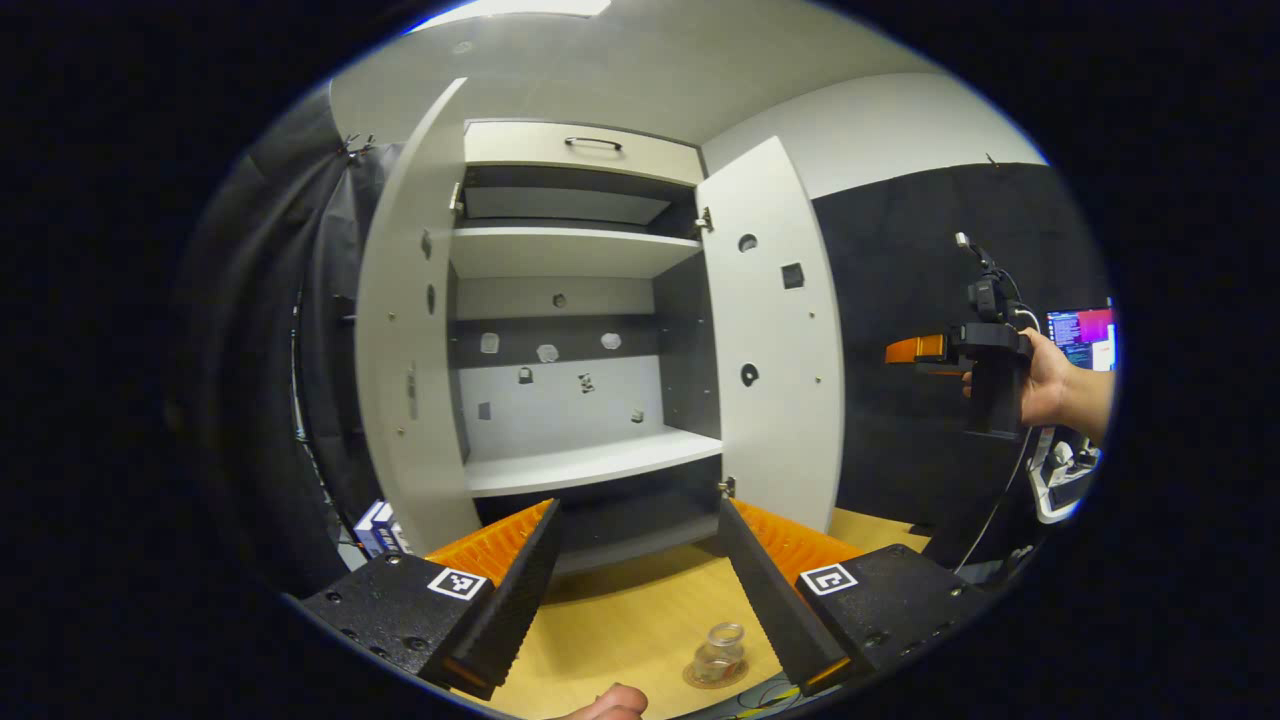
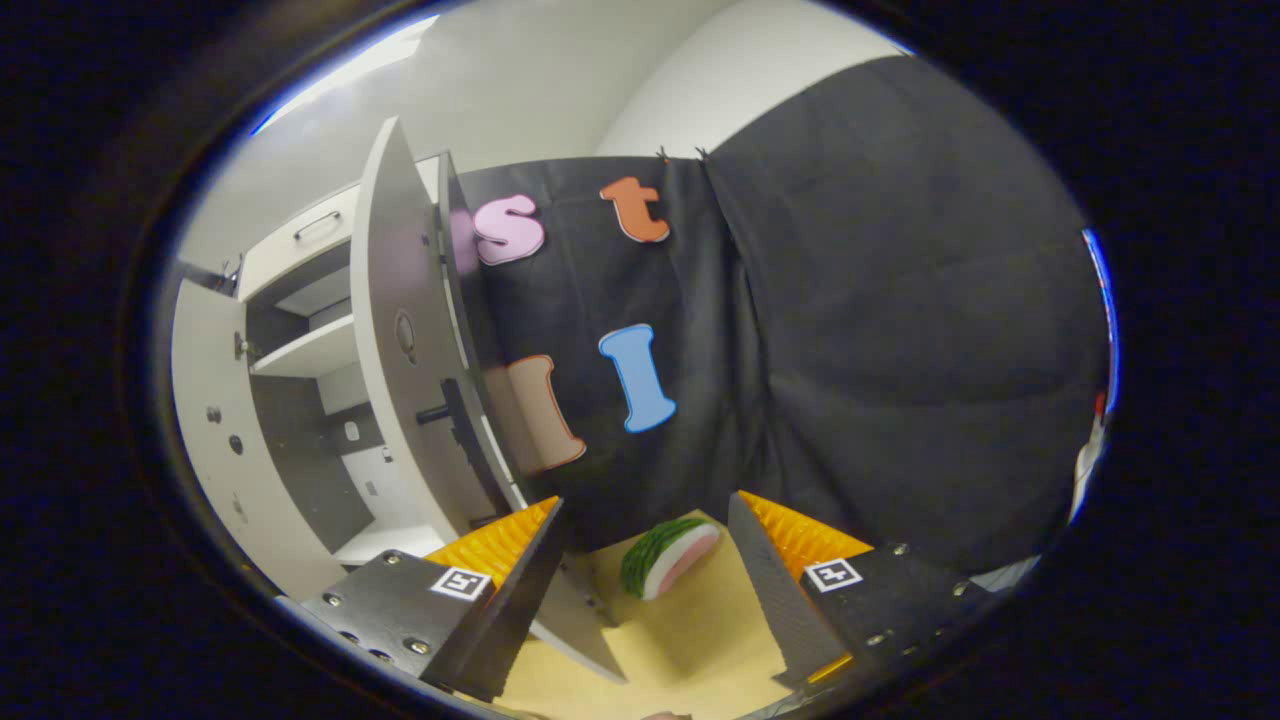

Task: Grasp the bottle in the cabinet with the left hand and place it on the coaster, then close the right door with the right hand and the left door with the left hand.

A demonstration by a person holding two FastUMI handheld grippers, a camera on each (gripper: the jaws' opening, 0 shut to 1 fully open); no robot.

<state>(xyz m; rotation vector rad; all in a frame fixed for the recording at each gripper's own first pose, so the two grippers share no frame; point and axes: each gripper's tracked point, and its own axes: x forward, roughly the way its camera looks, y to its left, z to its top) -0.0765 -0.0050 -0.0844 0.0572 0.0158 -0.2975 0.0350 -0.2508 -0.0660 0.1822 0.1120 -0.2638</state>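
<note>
While both cabinet (image 1: pixel 570 330) doors hang open, the bottle (image 1: pixel 722 648) stands on its coaster (image 1: pixel 716 676) on the tabletop (image 1: pixel 640 610) — each tool, left (image 1: pixel 640 590) and right (image 2: pixel 645 590), spread and empty.

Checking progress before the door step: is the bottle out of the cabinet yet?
Out. The bottle stands upright on the coaster on the table; the cabinet shelves are bare.
</note>
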